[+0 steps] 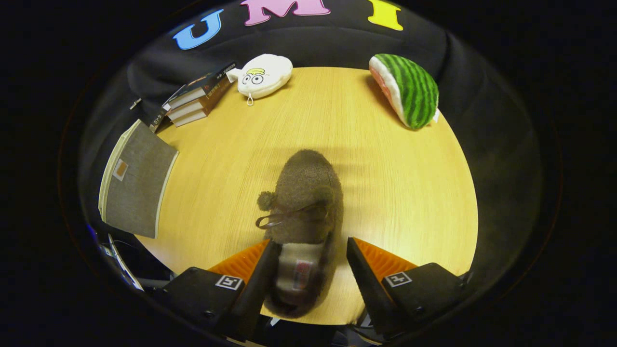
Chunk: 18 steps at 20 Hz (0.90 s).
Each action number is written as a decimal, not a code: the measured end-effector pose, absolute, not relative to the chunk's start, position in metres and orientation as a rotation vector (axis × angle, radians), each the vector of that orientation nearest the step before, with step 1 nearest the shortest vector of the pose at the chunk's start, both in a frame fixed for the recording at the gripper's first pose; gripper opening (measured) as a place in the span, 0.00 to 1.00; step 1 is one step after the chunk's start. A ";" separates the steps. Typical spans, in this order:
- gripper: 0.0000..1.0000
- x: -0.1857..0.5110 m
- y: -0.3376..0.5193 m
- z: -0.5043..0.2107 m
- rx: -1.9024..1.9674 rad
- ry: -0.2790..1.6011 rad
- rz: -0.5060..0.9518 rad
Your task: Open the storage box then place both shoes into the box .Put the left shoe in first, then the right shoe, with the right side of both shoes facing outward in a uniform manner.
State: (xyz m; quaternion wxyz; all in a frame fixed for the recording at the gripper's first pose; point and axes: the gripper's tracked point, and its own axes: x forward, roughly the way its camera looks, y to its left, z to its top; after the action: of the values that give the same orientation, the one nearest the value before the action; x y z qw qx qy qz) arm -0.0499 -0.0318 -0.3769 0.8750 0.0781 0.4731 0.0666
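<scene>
A brown fuzzy slipper [303, 212] is seen lying on the round wooden table [400, 193], its toe pointed away from the gripper [312, 255] and its heel end set between the two fingers. The upper is covered in plush pile, with a small pompom and a thin dark bow tied across the top; a paler striped lining with a small label is visible inside the opening. The gripper is held partly open around the heel: the left finger [262, 270] is seen right against the slipper's side, while a strip of table is seen between the slipper and the right finger, so the shoe is not clamped.

The tabletop is finished in a light yellow wood grain. At its far edge a white plush toy [264, 74] with cartoon eyes is placed beside a stack of books [195, 99], and a watermelon-slice plush [407, 89] is set well apart from them. A grey fabric storage box [137, 185] is placed at the table's left edge. Black cloth is hung behind the table.
</scene>
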 end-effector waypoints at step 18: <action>0.07 -0.049 -0.060 -0.370 0.169 0.949 -0.022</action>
State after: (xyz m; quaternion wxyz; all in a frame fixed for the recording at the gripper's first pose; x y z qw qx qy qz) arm -0.0487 -0.0603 -0.3699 0.8861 0.0811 0.4563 -0.0107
